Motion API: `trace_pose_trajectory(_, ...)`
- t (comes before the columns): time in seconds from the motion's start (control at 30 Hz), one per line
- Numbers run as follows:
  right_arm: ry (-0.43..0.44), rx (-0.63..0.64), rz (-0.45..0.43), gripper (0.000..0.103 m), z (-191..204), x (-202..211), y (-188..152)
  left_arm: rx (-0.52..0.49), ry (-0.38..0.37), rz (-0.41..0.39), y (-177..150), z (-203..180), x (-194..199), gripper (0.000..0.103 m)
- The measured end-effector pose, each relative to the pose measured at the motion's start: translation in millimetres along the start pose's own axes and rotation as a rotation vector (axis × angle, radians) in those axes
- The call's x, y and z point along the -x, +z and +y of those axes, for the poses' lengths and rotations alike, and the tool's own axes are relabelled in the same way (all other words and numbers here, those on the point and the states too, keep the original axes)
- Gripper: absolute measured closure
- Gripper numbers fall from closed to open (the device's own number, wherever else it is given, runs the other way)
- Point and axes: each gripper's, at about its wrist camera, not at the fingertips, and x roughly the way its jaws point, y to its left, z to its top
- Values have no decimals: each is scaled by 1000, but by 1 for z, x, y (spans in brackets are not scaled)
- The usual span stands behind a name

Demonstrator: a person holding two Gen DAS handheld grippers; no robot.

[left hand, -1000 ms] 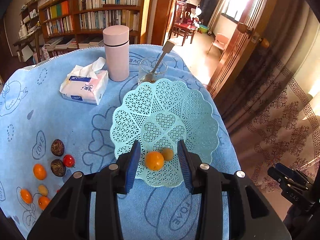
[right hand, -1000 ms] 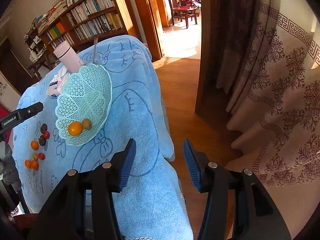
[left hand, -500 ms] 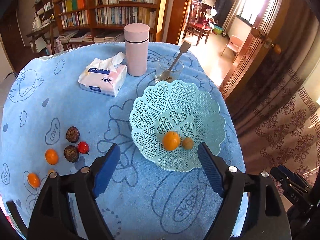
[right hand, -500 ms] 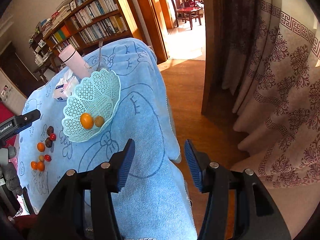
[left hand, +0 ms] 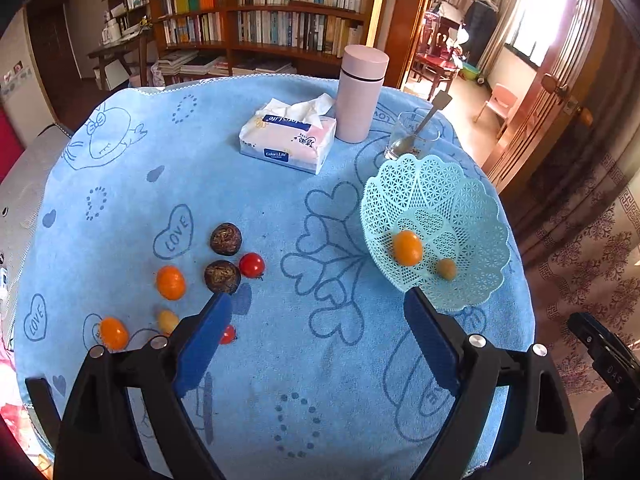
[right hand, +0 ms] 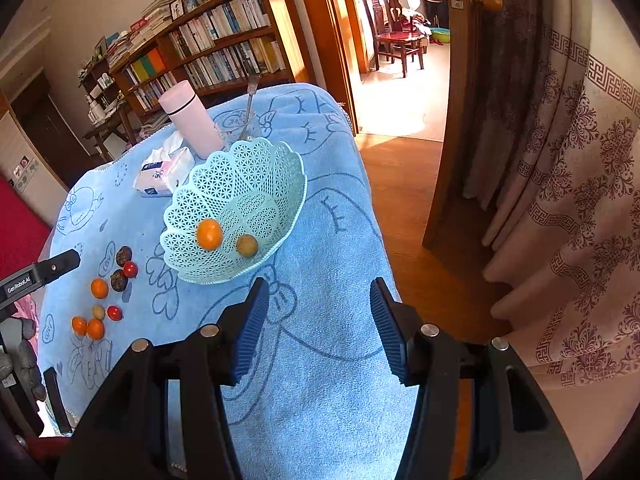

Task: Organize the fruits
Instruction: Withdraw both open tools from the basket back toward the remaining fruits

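Observation:
A pale green lattice basket (left hand: 432,192) stands at the table's right side. In it lie an orange fruit (left hand: 407,247) and a small brownish fruit (left hand: 446,269). Loose fruits lie on the blue cloth to the left: two dark brown ones (left hand: 226,239), a red cherry tomato (left hand: 252,265), orange ones (left hand: 171,282) and a small yellow one (left hand: 167,320). My left gripper (left hand: 318,300) hangs over bare cloth between basket and loose fruits, its jaws opening wide and empty. My right gripper (right hand: 318,286) hovers near the basket (right hand: 260,168), its jaws opening with only cloth below.
A pink flask (left hand: 362,92), a tissue pack (left hand: 288,140) and a glass with a spoon (left hand: 412,136) stand behind the basket. The table's right edge drops to a wooden floor (right hand: 404,216) by a doorway and a patterned curtain (right hand: 580,184). Bookshelves fill the back wall.
My left gripper opened wide, left the orange fruit in the basket and moved left toward the loose fruits. My right gripper widened a little and came closer to the basket.

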Motion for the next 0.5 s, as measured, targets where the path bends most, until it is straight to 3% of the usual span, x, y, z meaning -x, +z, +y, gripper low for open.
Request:
trace_pose_trajectory(0.1,3,5,-27,39,16,2,-3,22,7,9,-4,22,2,16)
trace_pose_trajectory(0.5,59,80,46,39,83,-10,-8,115,79,26,-24,111,8,16)
